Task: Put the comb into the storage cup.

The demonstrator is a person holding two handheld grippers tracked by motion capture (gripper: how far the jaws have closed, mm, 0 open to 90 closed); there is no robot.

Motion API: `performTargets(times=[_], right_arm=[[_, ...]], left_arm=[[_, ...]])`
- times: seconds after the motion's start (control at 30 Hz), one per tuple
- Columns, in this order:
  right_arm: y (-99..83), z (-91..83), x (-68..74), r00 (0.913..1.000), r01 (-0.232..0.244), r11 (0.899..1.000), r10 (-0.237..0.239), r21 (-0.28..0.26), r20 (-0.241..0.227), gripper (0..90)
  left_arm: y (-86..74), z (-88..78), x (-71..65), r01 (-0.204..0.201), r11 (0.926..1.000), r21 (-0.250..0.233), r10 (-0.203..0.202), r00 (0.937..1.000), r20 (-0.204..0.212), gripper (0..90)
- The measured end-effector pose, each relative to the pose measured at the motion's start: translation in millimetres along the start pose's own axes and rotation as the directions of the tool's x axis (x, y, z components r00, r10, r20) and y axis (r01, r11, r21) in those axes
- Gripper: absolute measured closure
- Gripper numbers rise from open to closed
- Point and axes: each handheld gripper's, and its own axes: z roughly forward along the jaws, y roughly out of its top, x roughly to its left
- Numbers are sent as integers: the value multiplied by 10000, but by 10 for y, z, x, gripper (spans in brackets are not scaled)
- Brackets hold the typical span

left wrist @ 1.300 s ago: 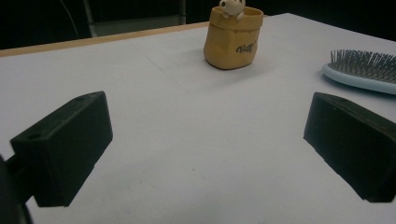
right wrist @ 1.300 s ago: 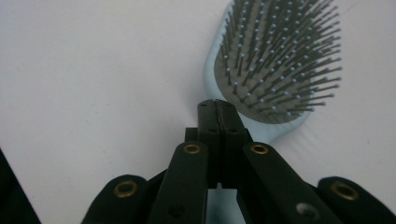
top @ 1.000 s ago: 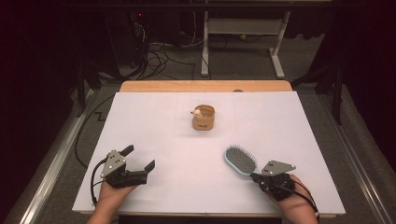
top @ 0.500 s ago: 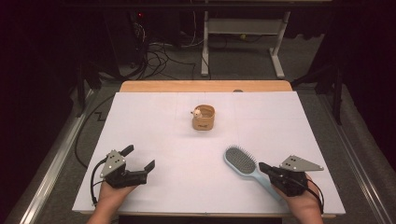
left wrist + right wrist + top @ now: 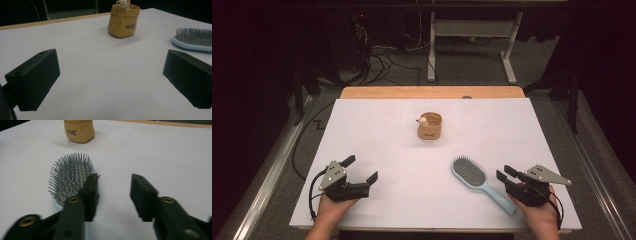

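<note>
Hairbrush (image 5: 475,181) lies bristles-up on the counter (image 5: 377,135), near the right tongs (image 5: 506,174), whose jaws have just been opening, empty. Its handle is hidden behind them in the right gripper view. Left tongs (image 5: 360,169) stand wide apart.

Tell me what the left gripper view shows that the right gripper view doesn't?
The left gripper view alone shows the little bear figure peeking over the rim of the tan pouch, and the left gripper with its jaws spread wide over bare white table.

The right gripper view alone shows the right gripper, jaws apart with nothing between them, beside the brush.

Both show the tan pouch with dark lettering, the light blue hairbrush lying bristles up, and the white table with its wooden far edge.
</note>
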Motion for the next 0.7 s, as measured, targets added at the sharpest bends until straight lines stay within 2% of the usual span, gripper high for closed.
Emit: performTargets(times=[0.1,0.2,0.33,0.4,0.47,0.57,0.7], right_arm=[[-3,6,-10,9998,-174,9998,174,-72,28,396],[-8,24,0,9999,-54,10000,54,-31,162,266],[1,36,22,9998,82,9999,-80,-113,171,153],[10,31,26,9998,42,9998,-37,-214,218,127],[20,29,21,9998,-38,9994,45,-352,192,20],[28,25,17,9999,-155,9986,155,-510,4,0],[46,4,48,10000,82,9969,-81,-789,15,0]], left_arm=[[2,-8,7,22,10000,-17,-22,10000,-27,13],[0,-5,14,45,10000,7,-45,10000,-28,11],[-1,1,15,45,10000,23,-45,10000,-13,10],[-1,2,16,39,10000,36,-39,10000,-15,9],[-1,-1,15,40,10000,7,-40,10000,-15,9],[1,-7,15,32,10000,-14,-32,10000,-1,8],[1,-8,22,53,10000,-34,-53,10000,-9,8]])
